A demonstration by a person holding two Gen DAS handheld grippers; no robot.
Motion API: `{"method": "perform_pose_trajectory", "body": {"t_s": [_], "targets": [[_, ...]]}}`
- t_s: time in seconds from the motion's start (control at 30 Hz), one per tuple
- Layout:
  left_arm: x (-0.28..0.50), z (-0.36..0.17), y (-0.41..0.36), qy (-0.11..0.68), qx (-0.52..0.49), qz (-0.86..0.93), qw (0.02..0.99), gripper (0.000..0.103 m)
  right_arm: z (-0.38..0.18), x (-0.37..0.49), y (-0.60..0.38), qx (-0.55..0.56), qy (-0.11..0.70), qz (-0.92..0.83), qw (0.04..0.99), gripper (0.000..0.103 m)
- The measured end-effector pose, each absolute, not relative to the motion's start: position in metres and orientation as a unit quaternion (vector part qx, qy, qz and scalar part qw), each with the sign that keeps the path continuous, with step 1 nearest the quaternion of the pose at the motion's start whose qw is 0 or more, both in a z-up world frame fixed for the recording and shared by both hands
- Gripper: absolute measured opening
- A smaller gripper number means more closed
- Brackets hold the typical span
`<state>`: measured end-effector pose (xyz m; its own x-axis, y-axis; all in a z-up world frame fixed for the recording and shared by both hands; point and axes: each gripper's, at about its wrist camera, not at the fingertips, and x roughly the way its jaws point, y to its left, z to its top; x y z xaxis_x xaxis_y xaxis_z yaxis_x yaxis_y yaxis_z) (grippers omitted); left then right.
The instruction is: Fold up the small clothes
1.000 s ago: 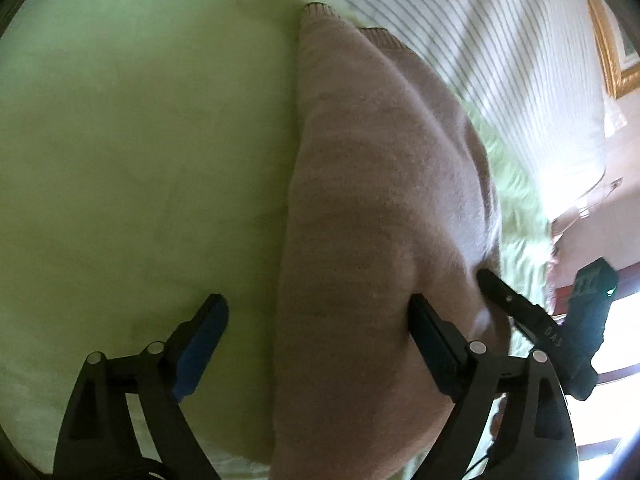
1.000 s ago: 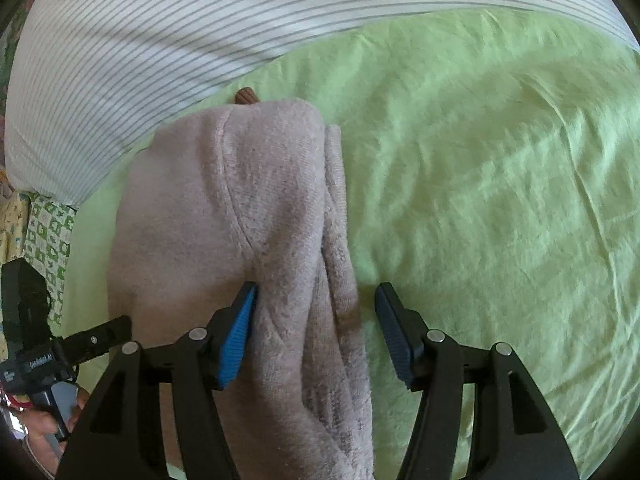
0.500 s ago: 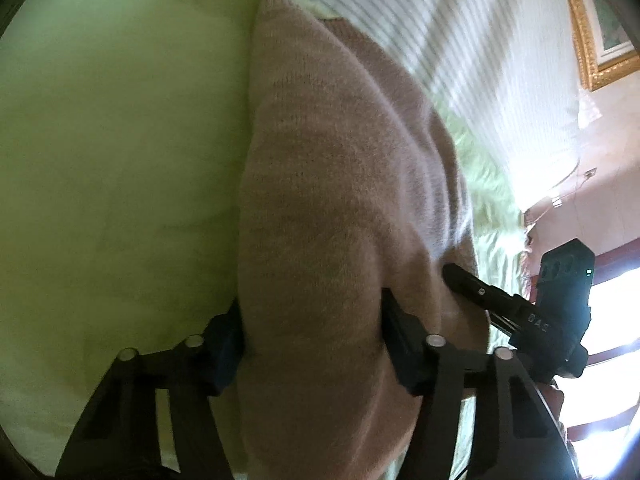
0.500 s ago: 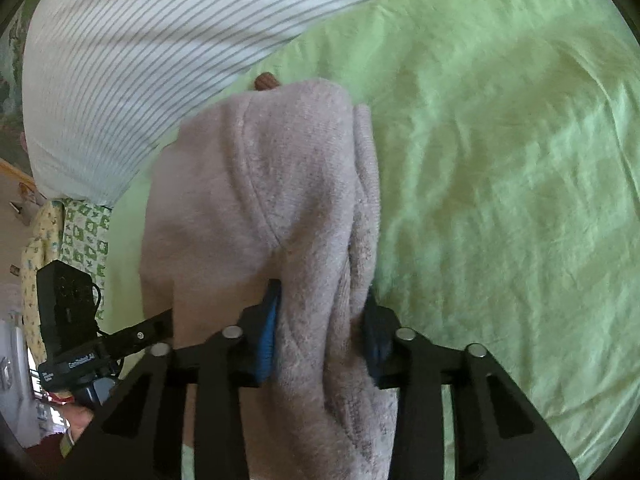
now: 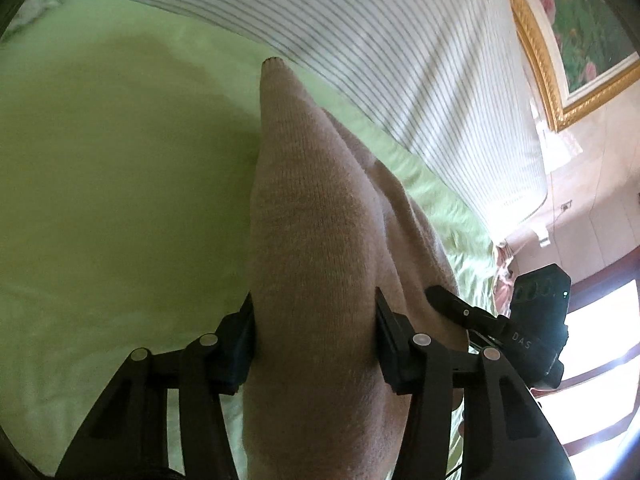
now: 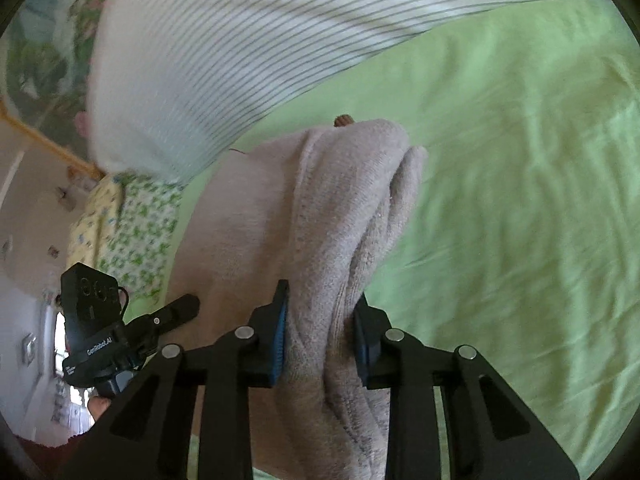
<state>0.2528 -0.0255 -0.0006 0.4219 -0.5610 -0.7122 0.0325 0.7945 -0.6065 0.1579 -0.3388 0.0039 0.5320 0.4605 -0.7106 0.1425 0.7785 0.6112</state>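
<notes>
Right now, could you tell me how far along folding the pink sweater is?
Done: both grippers have gripped it. The left gripper and right gripper are each shut on the pink sweater, bunched over the green sheet. In hand: raising that end. Left: fold it over, flatten, release.

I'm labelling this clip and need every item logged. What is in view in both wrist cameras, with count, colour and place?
knit garment: one, pinkish beige, bunched on the bed, near end gripped at two spots.
bed sheet: one, light green, under and around the garment.
striped bedding: one, white with thin dark stripes, beyond the garment.
patterned pillow: one, yellow and green print, left edge of the right wrist view.
framed picture: one, gold frame, floral, on the wall.
window: one, bright, dark frame, lower right of the left wrist view.
left gripper: one, black, shut on the garment.
right gripper: one, black with blue pads, shut on the garment.
</notes>
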Motion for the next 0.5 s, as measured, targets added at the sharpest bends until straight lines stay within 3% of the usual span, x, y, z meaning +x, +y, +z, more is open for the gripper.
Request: {"method": "perform_pose_trajectory", "body": {"t_s": [0.27, 0.5], "targets": [[0.2, 0.003, 0.058, 0.492, -0.281, -0.142, 0.812, 0.051, -0.007, 0.173, -0.258, 0.298, 0.493, 0.16, 0.801, 0.029], [0.179, -0.03, 0.078, 0.514, -0.283, -0.123, 0.8, 0.051, -0.029, 0.171, -0.226, 0.271, 0.528, 0.167, 0.787, 0.029]]}}
